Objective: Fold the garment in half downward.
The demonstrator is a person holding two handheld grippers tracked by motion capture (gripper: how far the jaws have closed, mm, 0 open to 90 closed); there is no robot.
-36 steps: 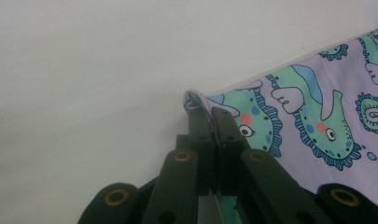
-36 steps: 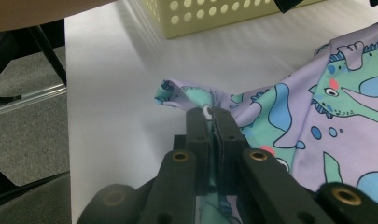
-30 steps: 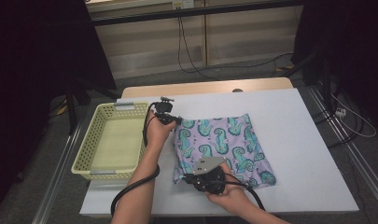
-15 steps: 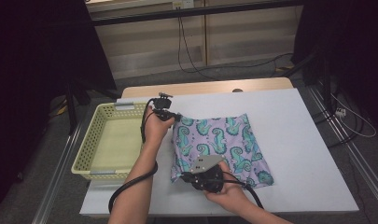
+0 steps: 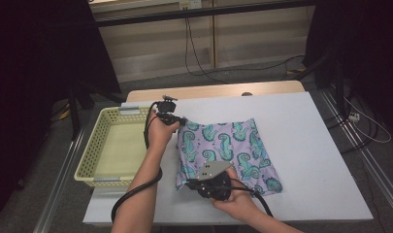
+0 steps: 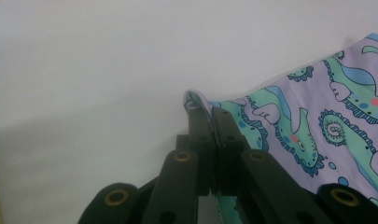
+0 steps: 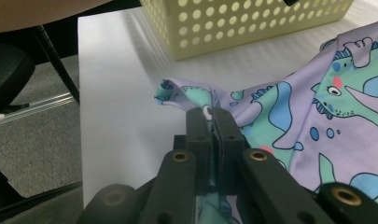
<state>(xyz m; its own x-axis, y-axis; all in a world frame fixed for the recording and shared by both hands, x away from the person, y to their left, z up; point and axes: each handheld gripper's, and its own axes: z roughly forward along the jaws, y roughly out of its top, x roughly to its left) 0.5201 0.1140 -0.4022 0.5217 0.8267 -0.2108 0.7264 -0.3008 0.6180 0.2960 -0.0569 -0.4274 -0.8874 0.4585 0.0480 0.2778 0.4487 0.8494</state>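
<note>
A lilac cloth with teal seahorse print (image 5: 228,150) lies folded on the white table (image 5: 310,145). My left gripper (image 5: 177,122) is shut on the cloth's far left corner (image 6: 198,100), beside the basket. My right gripper (image 5: 189,183) is shut on the near left corner (image 7: 177,93), close to the table's front edge. Both pinched corners stand slightly raised off the table, and the cloth (image 7: 326,112) spreads away to the right of each pair of jaws.
A pale yellow perforated basket (image 5: 111,148) stands at the table's left edge, its wall (image 7: 252,23) just beyond the cloth. A black cable (image 5: 136,194) trails from the left gripper along the forearm. Bare table lies right of the cloth.
The left gripper has moved slightly away from the person, pulling the cloth's left edge straighter. The right gripper holds its place.
</note>
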